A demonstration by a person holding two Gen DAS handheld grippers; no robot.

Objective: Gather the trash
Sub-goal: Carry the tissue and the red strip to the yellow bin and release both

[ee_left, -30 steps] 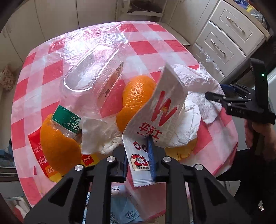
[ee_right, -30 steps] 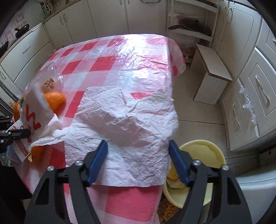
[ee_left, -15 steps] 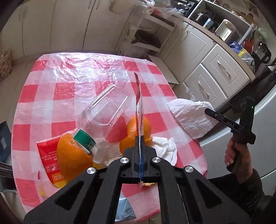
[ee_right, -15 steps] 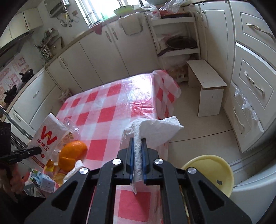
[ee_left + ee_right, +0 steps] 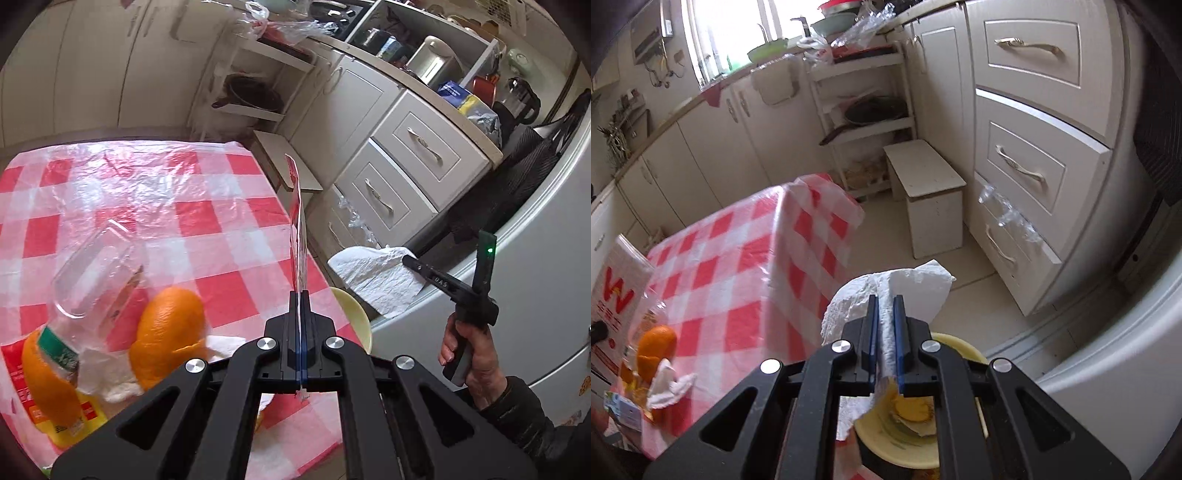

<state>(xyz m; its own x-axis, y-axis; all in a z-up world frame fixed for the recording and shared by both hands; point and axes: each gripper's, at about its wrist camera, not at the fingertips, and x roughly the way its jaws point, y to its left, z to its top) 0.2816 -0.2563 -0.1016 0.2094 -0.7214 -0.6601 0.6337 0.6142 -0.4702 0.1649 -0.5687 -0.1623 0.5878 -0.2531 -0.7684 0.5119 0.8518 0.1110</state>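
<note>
One yellow bin beside the table holds peel. A tissue is clamped above it by the right gripper; a wrapper is pinched by the left gripper. Oranges and a bottle are left on the table.

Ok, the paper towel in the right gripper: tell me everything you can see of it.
The paper towel is white, crinkled and embossed, looking like soft tissue paper. It is bunched into a fold and pinched between the blue pads of the right gripper, which is shut on it. One end fans out beyond the fingertips; the rest hangs below the jaws. It is off the checked table, in the air above the yellow bin on the floor. The left wrist view shows it drooping loosely from the gripper.
</note>
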